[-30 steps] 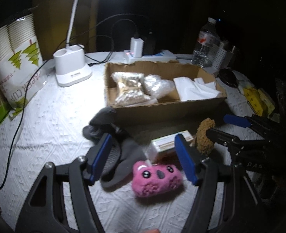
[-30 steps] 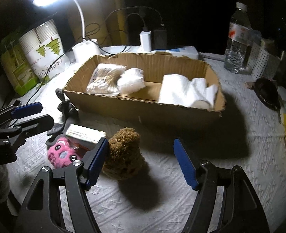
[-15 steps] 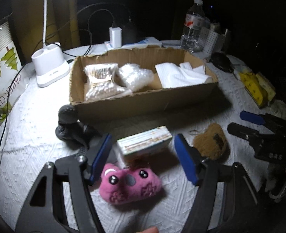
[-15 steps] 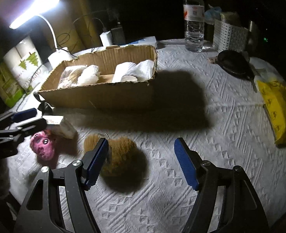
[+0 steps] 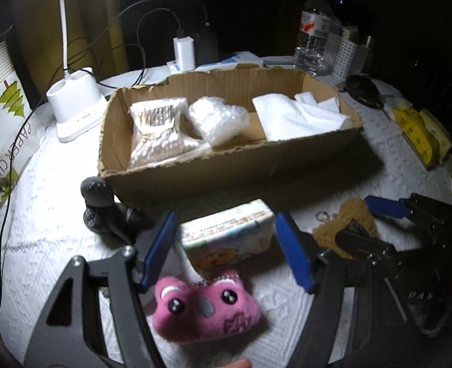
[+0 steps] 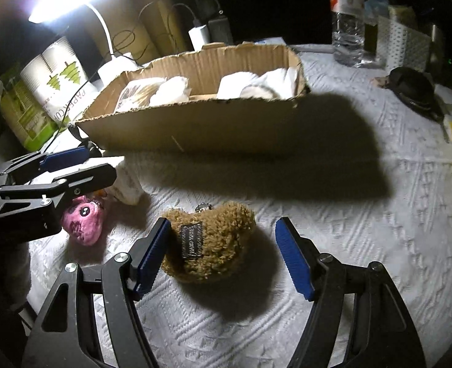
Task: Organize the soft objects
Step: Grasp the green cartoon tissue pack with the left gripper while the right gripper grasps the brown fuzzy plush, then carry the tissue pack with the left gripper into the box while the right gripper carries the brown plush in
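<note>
Hiding brown plush partly, right claw, pink plush blurred

The cardboard box sits in the middle of your table. In it, a bag of beads lies at the left, a bubble bag next to it, and tissues at the right. The lamp base stands left of the box, and a water bottle stands behind it. In front of the box lies a small pack, maybe tissues. The plush toy lies in front of the pack, with the fuzzy toy to its right.
</note>
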